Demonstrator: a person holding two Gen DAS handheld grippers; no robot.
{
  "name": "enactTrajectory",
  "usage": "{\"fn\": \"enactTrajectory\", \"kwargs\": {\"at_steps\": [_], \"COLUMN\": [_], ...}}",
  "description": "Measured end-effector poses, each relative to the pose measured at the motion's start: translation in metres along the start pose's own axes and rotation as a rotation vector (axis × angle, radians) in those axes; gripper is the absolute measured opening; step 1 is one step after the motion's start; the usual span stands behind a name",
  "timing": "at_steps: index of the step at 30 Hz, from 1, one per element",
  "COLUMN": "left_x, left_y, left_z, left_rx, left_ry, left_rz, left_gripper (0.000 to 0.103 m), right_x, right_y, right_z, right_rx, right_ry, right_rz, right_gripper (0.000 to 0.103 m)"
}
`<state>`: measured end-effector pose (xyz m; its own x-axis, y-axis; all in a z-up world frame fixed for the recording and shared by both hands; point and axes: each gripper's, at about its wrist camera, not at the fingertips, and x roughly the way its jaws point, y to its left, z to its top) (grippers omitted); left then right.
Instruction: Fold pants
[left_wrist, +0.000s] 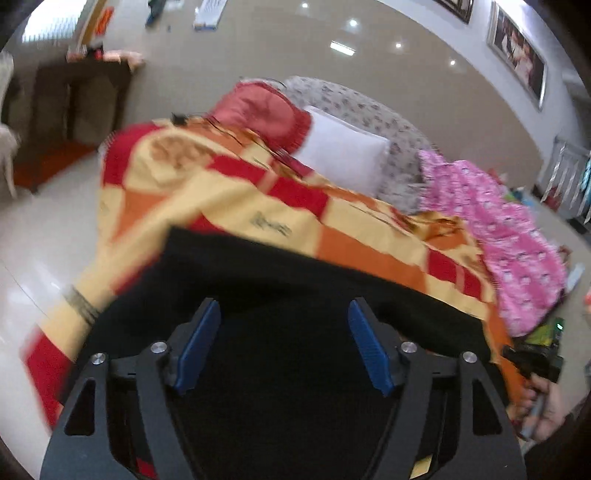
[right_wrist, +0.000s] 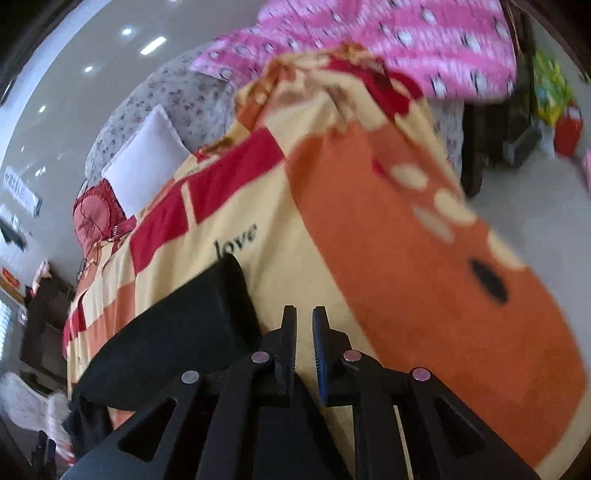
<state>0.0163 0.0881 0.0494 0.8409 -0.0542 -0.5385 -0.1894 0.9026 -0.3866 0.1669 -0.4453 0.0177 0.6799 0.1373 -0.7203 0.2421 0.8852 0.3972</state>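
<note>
The black pants lie in a folded stack on a bed covered by a red, yellow and orange checked blanket. My left gripper hovers over the stack's near part, its blue pads spread wide with only the cloth below them, not pressed. In the right wrist view the pants lie to the left of my right gripper. Its fingers stand a narrow gap apart over the blanket with nothing between them. A hand holding the right gripper shows at the left wrist view's lower right.
A red pillow, a white pillow and a flowered cushion sit at the bed's far end. Pink patterned cloth lies along the right side. A dark cabinet stands on the glossy floor to the left.
</note>
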Motion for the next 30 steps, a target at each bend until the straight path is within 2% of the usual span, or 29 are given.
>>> {"fn": "enactTrajectory", "kwargs": {"at_steps": [2,5,6,7,8,9,10,11,13,14,16,19,21,23,30], "left_x": [0.008,0.022,0.022,0.022,0.019,0.018,0.019,0.021,0.034,0.035,0.035,0.036,0.037,0.038,0.04], "left_y": [-0.008,-0.019,-0.023,-0.026,-0.028,-0.029,-0.029,-0.028,-0.021,-0.02,-0.019,-0.024,-0.026,-0.026,-0.025], "left_z": [-0.019,-0.043,-0.047,-0.049,-0.048,-0.047,-0.048,-0.05,-0.052,-0.052,-0.052,-0.054,-0.055,-0.055,-0.053], "left_rx": [0.0,0.039,0.056,0.071,0.078,0.083,0.081,0.075,0.041,0.034,0.028,0.057,0.069,0.074,0.074], "left_ry": [0.02,0.07,0.074,0.075,0.061,0.046,0.052,0.073,0.145,0.146,0.143,0.151,0.159,0.161,0.156], "left_rz": [-0.026,-0.054,-0.051,-0.05,-0.063,-0.076,-0.077,-0.078,-0.08,-0.088,-0.11,-0.101,-0.118,-0.124,-0.135], "left_gripper": [0.073,0.073,0.073,0.073,0.074,0.077,0.085,0.085,0.085,0.087,0.091,0.096,0.103,0.103,0.103], "right_x": [-0.005,0.004,0.011,0.023,0.037,0.038,0.043,0.045,0.048,0.048,0.044,0.041,0.039,0.039,0.04], "right_y": [0.02,0.057,0.061,0.062,0.054,0.05,0.045,0.041,0.04,0.041,0.047,0.06,0.071,0.081,0.085], "right_z": [-0.002,-0.015,-0.018,-0.021,-0.019,-0.015,-0.011,-0.009,-0.011,-0.014,-0.02,-0.031,-0.04,-0.043,-0.036], "right_rx": [-0.091,-0.277,-0.31,-0.333,-0.323,-0.295,-0.262,-0.233,-0.223,-0.237,-0.282,-0.382,-0.452,-0.493,-0.479], "right_ry": [0.013,0.098,0.127,0.157,0.177,0.146,0.158,0.158,0.151,0.143,0.136,0.109,0.085,0.086,0.092], "right_rz": [0.083,0.172,0.158,0.089,0.02,0.048,0.061,0.076,0.098,0.112,0.163,0.17,0.151,0.126,0.154], "right_gripper": [0.011,0.011,0.011,0.011,0.007,0.007,0.007,0.008,0.02,0.026,0.056,0.072,0.077,0.08,0.083]}}
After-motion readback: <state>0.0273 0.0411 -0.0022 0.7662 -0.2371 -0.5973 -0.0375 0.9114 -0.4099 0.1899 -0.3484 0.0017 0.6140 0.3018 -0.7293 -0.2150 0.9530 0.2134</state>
